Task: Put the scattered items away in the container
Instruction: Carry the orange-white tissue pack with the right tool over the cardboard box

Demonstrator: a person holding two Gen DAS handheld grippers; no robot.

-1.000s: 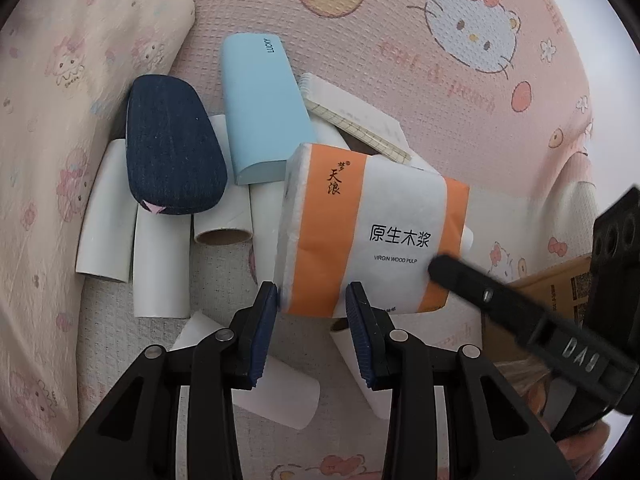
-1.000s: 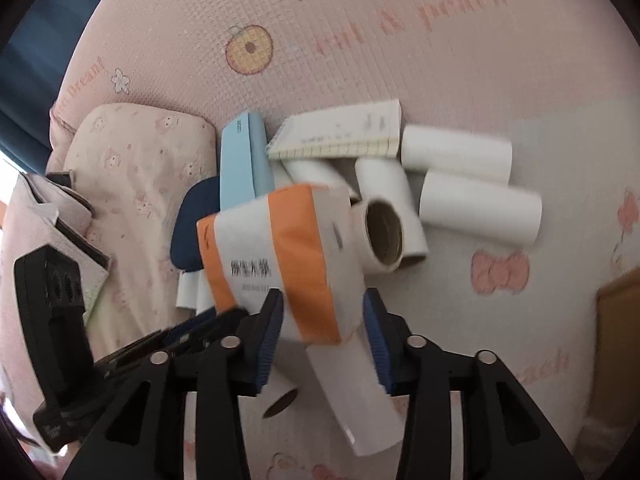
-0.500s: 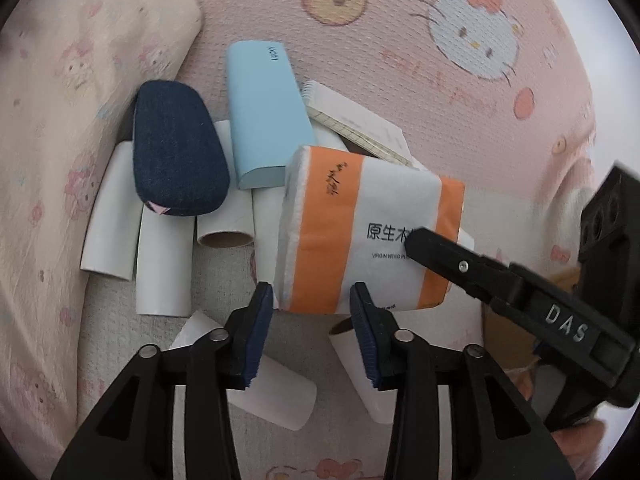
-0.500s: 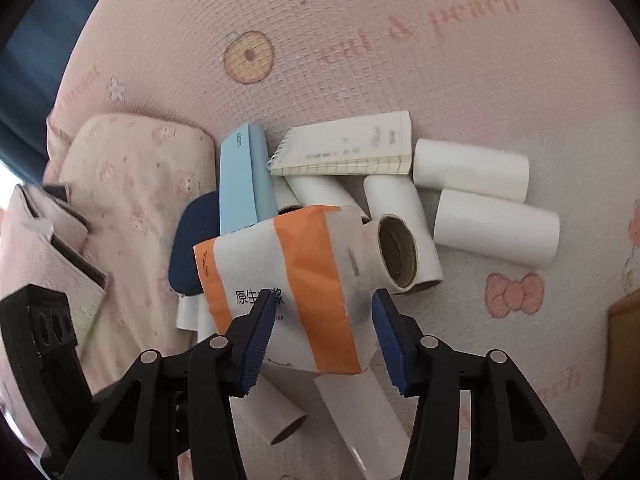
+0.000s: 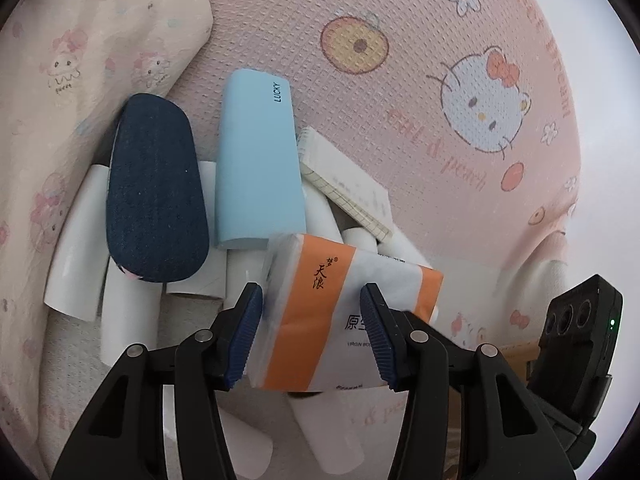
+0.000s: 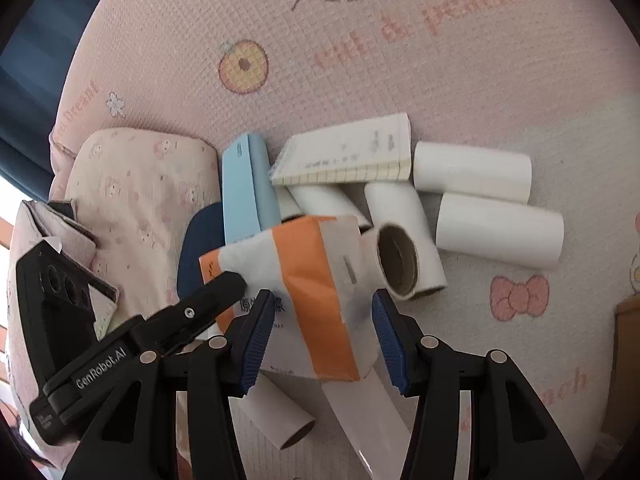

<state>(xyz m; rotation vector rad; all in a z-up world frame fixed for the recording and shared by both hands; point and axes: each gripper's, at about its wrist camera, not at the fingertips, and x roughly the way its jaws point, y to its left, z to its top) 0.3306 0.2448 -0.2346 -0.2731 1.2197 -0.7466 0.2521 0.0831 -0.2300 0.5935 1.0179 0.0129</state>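
Item: tissue pack (image 5: pixel 352 316), soft, white with orange bands, resting tilted on a heap of cardboard tubes (image 6: pixel 496 232) on a pink printed bed cover (image 5: pixel 400 80)

Location relative to grippers: the pack sits between the blue pads of both. In the left wrist view one corner lies inside the left gripper (image 5: pixel 312 336), the left pad close against the pack's edge and the right pad lying over its printed face; contact cannot be confirmed. In the right wrist view the pack's near end fills most of the gap of the right gripper (image 6: pixel 322 338), with a sliver of space at the right pad.

Gripper state: left gripper's jaws are opening, the pack between them but not visibly squeezed. Right gripper's jaws stand apart around the pack, not clamped on it. One left finger (image 6: pixel 208 296) lies over the pack's left corner in the right wrist view.

Step in hand (judged): taking up the pack to carry it to the container, likely the brown box edge (image 6: pixel 626 344) at the right border.

Handling notes (judged):
- Close across the pack's narrow thickness, deep enough that the wrapper does not slide out
- Squeeze moderately; the pack will compress
- Lift straight up; the tubes beneath are loose and may roll

Neighbouring stock: blue case (image 5: pixel 256 168), dark denim case (image 5: pixel 156 192), notepad (image 6: pixel 348 156), pink pillow (image 5: pixel 80 60)
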